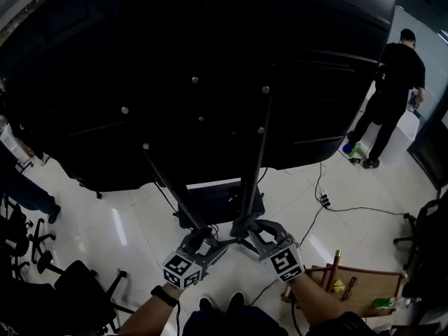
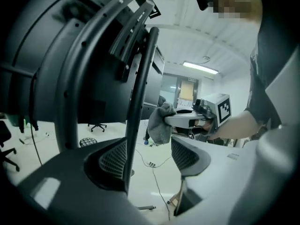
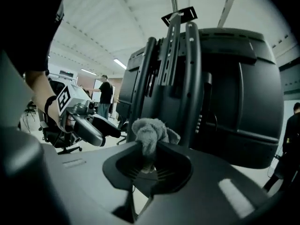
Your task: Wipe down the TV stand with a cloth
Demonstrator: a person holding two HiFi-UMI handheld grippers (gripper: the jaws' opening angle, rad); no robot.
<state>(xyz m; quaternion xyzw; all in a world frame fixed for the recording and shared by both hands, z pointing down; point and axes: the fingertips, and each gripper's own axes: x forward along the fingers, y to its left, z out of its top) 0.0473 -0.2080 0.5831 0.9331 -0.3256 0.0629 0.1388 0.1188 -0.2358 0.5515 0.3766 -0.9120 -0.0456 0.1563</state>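
The TV stand has two black poles (image 1: 255, 159) rising to the back of a large black TV (image 1: 196, 61). In the head view both grippers sit low at the foot of the poles. My left gripper (image 2: 149, 158) is open, and a pole (image 2: 138, 102) runs between its jaws, close to the left finger. My right gripper (image 3: 149, 153) is shut on a bunched grey cloth (image 3: 149, 134), held close to the stand's uprights (image 3: 187, 78). The left gripper view shows that cloth (image 2: 159, 123) hanging from the right gripper's tips beside the pole.
A person in black (image 1: 392, 96) stands at the far right. A power strip with cables (image 1: 324, 199) lies on the white floor. A wooden frame (image 1: 357, 285) is at the lower right. Office chairs (image 1: 77, 278) crowd the lower left.
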